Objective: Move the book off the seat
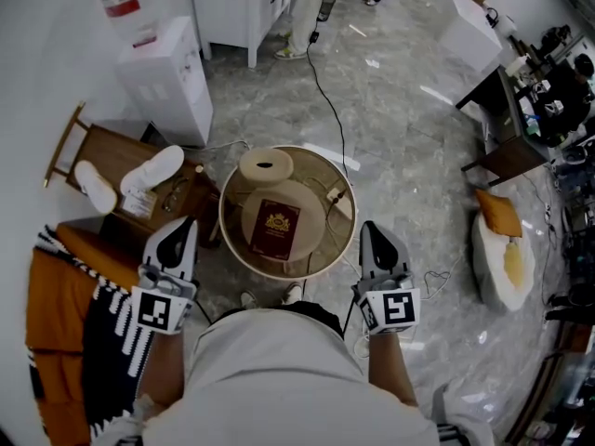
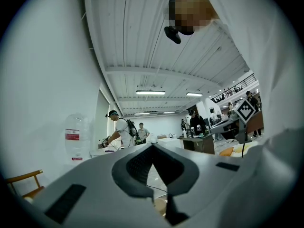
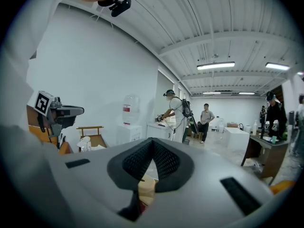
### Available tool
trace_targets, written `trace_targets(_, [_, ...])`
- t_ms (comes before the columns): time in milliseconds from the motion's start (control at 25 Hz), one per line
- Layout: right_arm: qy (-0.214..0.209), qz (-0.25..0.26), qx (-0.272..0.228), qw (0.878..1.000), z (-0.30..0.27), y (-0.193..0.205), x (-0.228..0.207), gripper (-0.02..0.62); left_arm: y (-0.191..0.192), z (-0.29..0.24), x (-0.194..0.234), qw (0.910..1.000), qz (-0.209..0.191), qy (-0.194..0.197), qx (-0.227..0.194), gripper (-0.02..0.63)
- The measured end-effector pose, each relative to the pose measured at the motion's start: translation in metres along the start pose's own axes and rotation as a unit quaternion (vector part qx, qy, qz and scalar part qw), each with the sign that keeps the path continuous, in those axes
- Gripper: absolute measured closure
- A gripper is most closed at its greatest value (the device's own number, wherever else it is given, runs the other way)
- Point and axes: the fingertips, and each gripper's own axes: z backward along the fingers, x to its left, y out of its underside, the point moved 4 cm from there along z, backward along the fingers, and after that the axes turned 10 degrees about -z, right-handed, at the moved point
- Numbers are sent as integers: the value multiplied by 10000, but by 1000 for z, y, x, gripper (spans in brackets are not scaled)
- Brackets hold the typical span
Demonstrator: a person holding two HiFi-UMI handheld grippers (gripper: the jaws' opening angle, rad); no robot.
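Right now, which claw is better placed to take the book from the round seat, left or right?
Left, narrowly. The left claw and right claw are both shut and flank the seat, but the book lies slightly left of its middle, and a cable lies on the right claw's side.

Book [image 1: 275, 229] — matt cover, gold-printed emblem; floor [image 1: 400, 165] — glossy, smooth, stone-like; bare wooden chair [image 1: 112, 151].

Maroon book [image 1: 275, 229] with gold crest, beige seat [image 1: 309, 203], grey marbled floor [image 1: 400, 147], orange cushion [image 1: 499, 214].

Bright overhead striplights [image 3: 215, 66], strong fisheye edge distortion.
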Motion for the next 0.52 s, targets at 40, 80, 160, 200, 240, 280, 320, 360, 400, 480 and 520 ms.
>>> trace_targets(40, [14, -3, 23, 10000, 1, 1, 3, 574, 1, 2, 1, 10000, 10, 11, 3, 589])
trace_targets(80, [22, -5, 53, 10000, 1, 1, 6, 574, 2, 3, 2, 10000, 19, 24, 9, 589])
trace_targets(160, [17, 9, 102, 9999, 0, 1, 12, 574, 3, 5, 3, 10000, 32, 63, 3, 589])
trace_targets(200, [9, 29, 121, 9999, -1, 1, 15, 574, 3, 5, 4, 10000, 41, 91, -3, 589])
trace_targets(240, [1, 53, 136, 9999, -2, 1, 18, 574, 4, 6, 4, 9999, 57, 116, -6, 589])
trace_targets(280, [-5, 74, 148, 9999, -3, 0, 21, 574, 4, 7, 5, 9999, 77, 132, -9, 589])
trace_targets(320, [-12, 91, 155, 9998, -4, -1, 24, 574, 5, 8, 7, 9999, 98, 139, -14, 589])
trace_targets(360, [-25, 102, 158, 9998, -6, -2, 27, 574, 7, 9, 9, 9998, 118, 138, -21, 589])
trace_targets(400, [-40, 112, 157, 9998, -8, -2, 30, 574, 8, 10, 10, 9998, 134, 137, -25, 589])
trace_targets(480, [-72, 133, 154, 9998, -12, -2, 36, 574, 12, 12, 14, 9998, 150, 142, -26, 590])
trace_targets(520, [-89, 144, 155, 9997, -14, -2, 39, 574, 13, 13, 16, 9998, 157, 145, -25, 589])
